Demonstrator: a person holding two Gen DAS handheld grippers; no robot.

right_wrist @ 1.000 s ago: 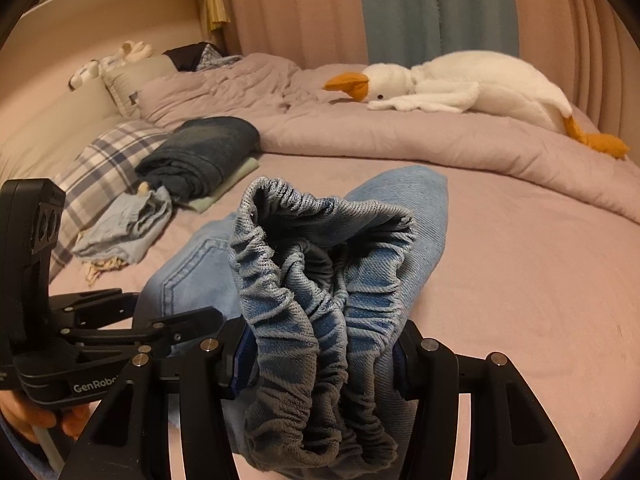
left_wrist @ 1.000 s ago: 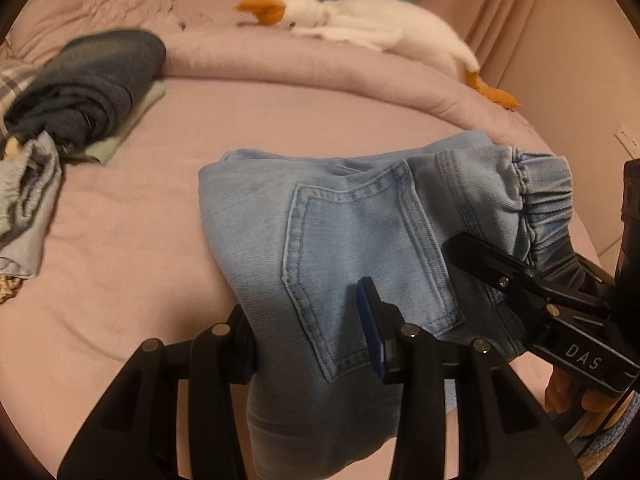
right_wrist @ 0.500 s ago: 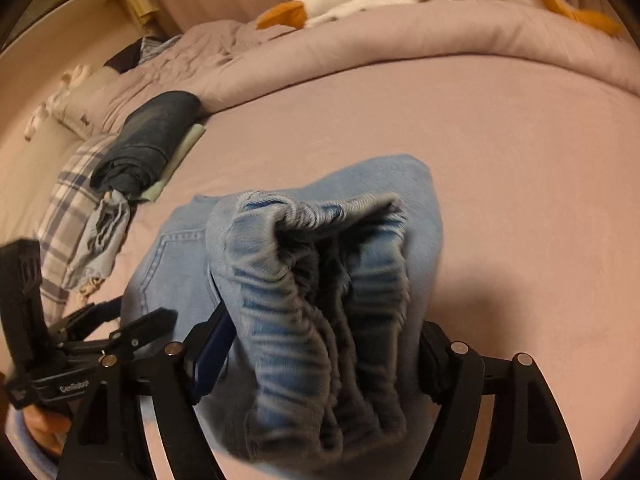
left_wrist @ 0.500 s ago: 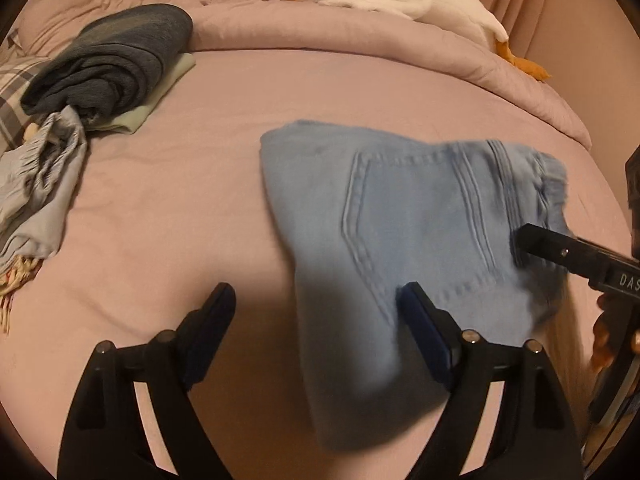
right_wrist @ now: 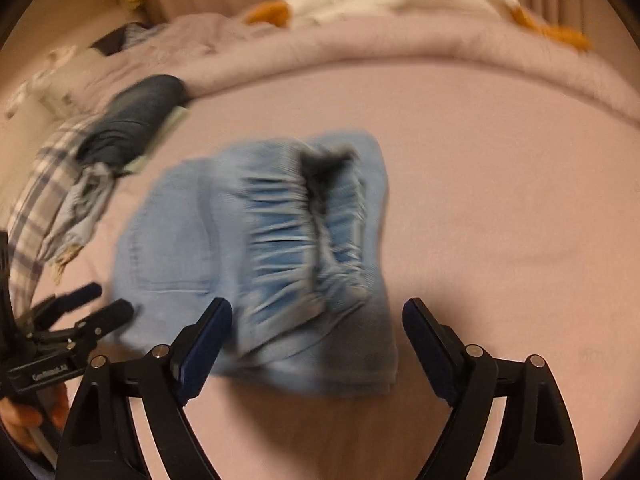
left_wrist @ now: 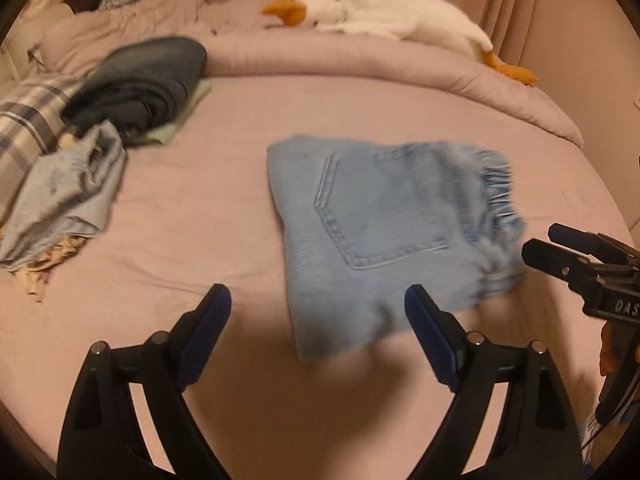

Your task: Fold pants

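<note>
The folded light-blue jeans [left_wrist: 384, 224] lie flat on the pink bed sheet, back pocket up, elastic waistband to the right. In the right wrist view the jeans [right_wrist: 280, 256] show the gathered waistband toward me, blurred by motion. My left gripper [left_wrist: 318, 336] is open and empty, just in front of the jeans' near edge. My right gripper [right_wrist: 318, 340] is open and empty, just short of the waistband end. The right gripper also shows in the left wrist view [left_wrist: 560, 252], beside the waistband. The left gripper shows in the right wrist view [right_wrist: 88, 312].
A folded dark-blue garment [left_wrist: 140, 80] on a pale green one sits at the back left. A crumpled light-blue cloth [left_wrist: 68, 196] and a plaid pillow [left_wrist: 24, 120] lie at the left. A white plush goose [left_wrist: 400, 20] lies on the rolled pink duvet [left_wrist: 400, 64] behind.
Both grippers have opened and let go of the jeans, which now lie on the bed. Both grippers have drawn back from the jeans.
</note>
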